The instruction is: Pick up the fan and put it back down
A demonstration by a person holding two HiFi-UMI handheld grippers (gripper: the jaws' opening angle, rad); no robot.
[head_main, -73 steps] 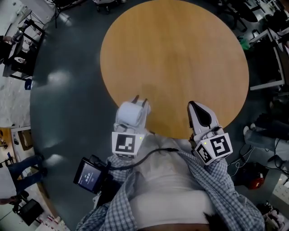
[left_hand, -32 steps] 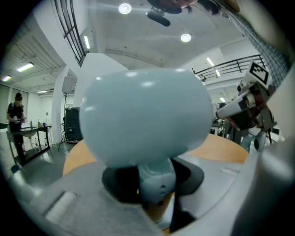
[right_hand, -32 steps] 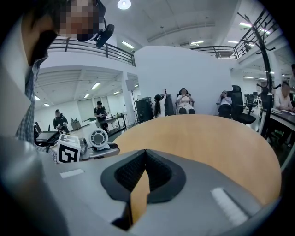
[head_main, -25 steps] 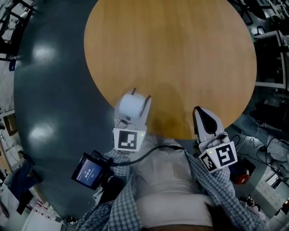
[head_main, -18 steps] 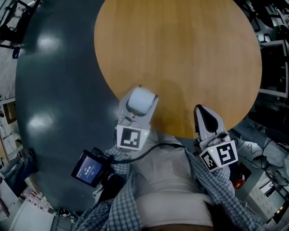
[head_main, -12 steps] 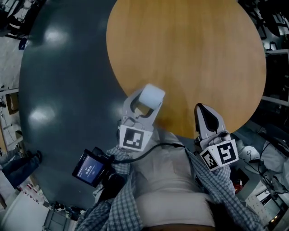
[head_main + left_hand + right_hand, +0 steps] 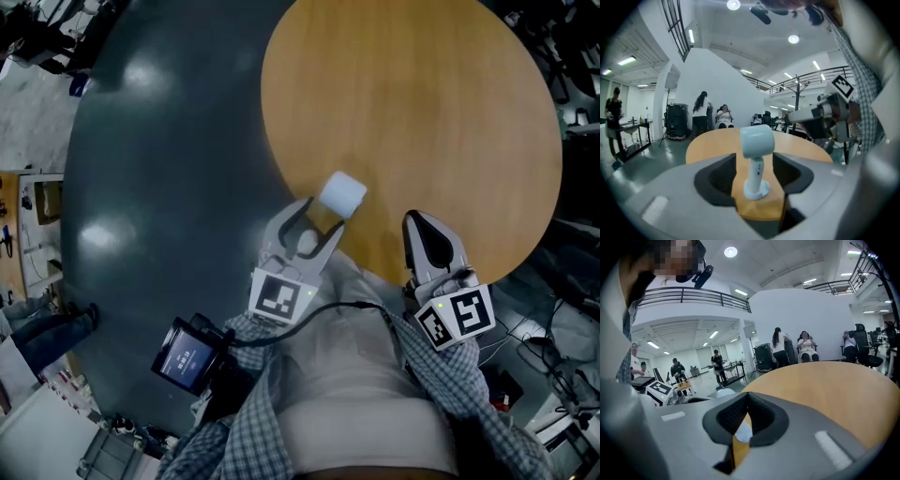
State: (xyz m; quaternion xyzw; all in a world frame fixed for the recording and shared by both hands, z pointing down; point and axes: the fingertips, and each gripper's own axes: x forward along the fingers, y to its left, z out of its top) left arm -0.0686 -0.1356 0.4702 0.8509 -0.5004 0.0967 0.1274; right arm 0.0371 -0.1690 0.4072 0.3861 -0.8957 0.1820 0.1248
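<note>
While you look down on the scene, the dark grey floor takes the left side, and a small device with a lit screen hangs at your left hip. Next to it your left gripper reaches to the near edge of the round wooden counter. Its jaws stand wide apart and hold nothing. The white fan stands upright on its round base on the counter, close to that near edge. It is just beyond the tips of the left gripper, and in the left gripper view it is in line with the gap between the two jaws. Neither pad touches it. Behind the fan, in the same view, some persons stand and sit beyond the far side of the counter. Further right, your right gripper is over the near rim of the counter, apart from the fan. Its jaws are closed together, with only a narrow slit between them, and they grip nothing. Your checked shirt shows below it.
</note>
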